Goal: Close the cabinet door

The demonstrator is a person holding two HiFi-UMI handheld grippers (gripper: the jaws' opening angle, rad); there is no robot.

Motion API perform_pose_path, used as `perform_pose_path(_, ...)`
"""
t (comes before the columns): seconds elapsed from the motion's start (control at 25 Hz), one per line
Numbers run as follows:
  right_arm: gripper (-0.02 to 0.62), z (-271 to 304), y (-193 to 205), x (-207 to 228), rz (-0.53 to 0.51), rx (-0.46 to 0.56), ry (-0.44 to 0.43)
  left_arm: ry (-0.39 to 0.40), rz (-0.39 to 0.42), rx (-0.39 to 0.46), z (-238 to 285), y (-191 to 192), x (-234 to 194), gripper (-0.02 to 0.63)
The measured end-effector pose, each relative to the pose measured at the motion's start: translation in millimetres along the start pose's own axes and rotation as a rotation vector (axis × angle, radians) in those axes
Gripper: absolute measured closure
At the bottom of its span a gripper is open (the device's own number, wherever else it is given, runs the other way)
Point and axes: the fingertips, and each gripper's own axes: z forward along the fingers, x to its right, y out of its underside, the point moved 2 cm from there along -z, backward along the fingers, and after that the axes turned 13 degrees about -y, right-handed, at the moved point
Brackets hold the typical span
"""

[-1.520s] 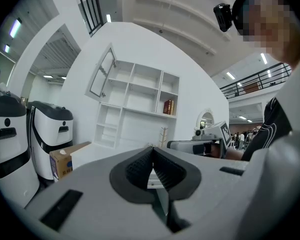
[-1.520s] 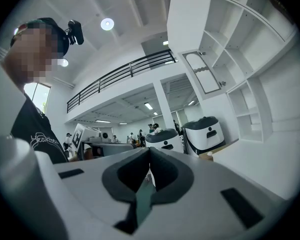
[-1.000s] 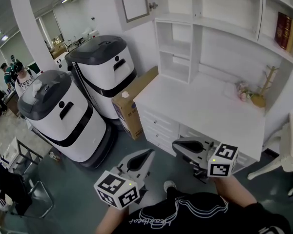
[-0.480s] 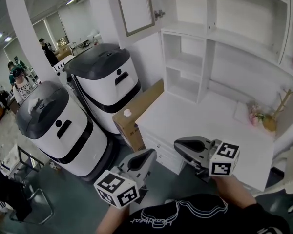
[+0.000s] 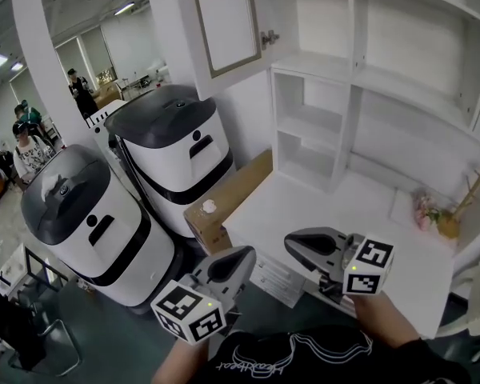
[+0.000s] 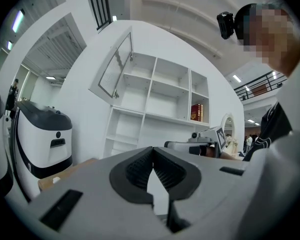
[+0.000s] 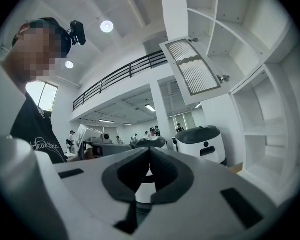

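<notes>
The white cabinet door (image 5: 224, 26) with a framed pale panel hangs open at the top of the white shelf unit, swung out to the left, a small knob (image 5: 270, 37) at its lower right corner. It shows too in the left gripper view as the door (image 6: 115, 66) and in the right gripper view as the door (image 7: 192, 71). My left gripper (image 5: 244, 254) and right gripper (image 5: 292, 242) are held side by side, level, well below and in front of the door. Both are shut and hold nothing. Neither touches the door.
Two round white-and-black machines (image 5: 176, 146) (image 5: 88, 222) stand on the left, with a cardboard box (image 5: 224, 202) leaning beside the white desk (image 5: 328, 214). A small ornament (image 5: 432, 214) sits at the desk's right. A red book (image 6: 196, 112) stands on a shelf. People stand far off at left.
The shelf unit and the open door have come closer and lower into the head view as I moved forward. Both grippers stay shut, in the same spot of the view.
</notes>
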Motion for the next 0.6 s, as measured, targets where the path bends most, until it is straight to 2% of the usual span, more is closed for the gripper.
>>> perform_pose_path(0.32,0.591,23,-18,38,-0.061,0.016,0.025,0.050,-0.001,0.052,34,-20,-37,0.601)
perform_pose_path(0.6,0.591,52,-44,91,-0.092,0.049,0.113,0.150,-0.008,0.060,68,-50,-87,0.601)
